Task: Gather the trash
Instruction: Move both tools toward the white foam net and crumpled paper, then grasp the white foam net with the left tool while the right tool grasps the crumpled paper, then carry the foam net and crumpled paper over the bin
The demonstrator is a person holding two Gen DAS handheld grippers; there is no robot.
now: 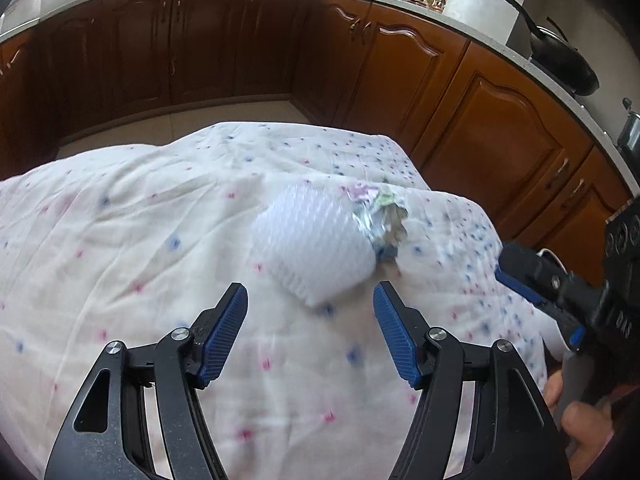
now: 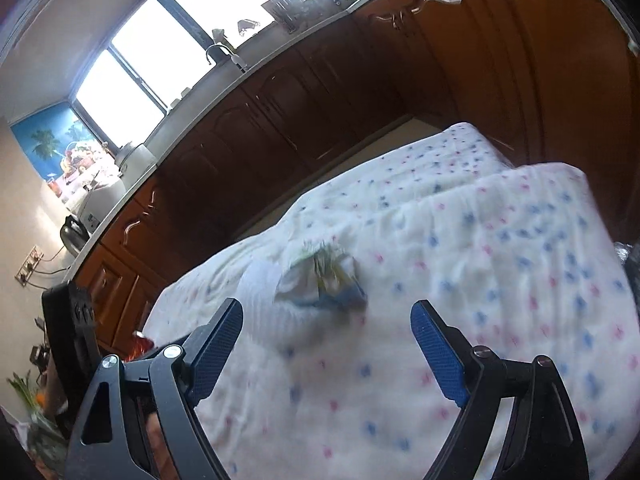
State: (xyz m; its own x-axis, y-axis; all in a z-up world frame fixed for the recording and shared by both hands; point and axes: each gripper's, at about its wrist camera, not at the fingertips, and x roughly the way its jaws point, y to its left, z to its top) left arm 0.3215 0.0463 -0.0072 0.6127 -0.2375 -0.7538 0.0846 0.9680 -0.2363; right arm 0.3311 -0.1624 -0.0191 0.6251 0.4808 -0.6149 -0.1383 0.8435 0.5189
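Approach step: left gripper (image 1: pixel 310 300) and right gripper (image 2: pixel 326 320) hover over the cloth-covered surface (image 1: pixel 120 220), fingers wide apart, empty. Next, probably close on the white cup (image 1: pixel 312 246) stuffed with crumpled wrappers (image 1: pixel 380 216).

A home kitchen: brown wooden cabinets (image 1: pixel 492 128) under a pale countertop (image 1: pixel 460 24), faucet (image 2: pixel 218 51) by bright windows (image 2: pixel 132 80), black wok (image 1: pixel 560 62) at right.

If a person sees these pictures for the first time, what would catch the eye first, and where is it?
First comes the white ribbed cup, lying on its side in the middle of the flowered cloth, with crumpled wrappers spilling from its mouth. The open left gripper frames it from the near side, not touching. Behind stand dark wooden cabinets, with a black pan on the counter at right.
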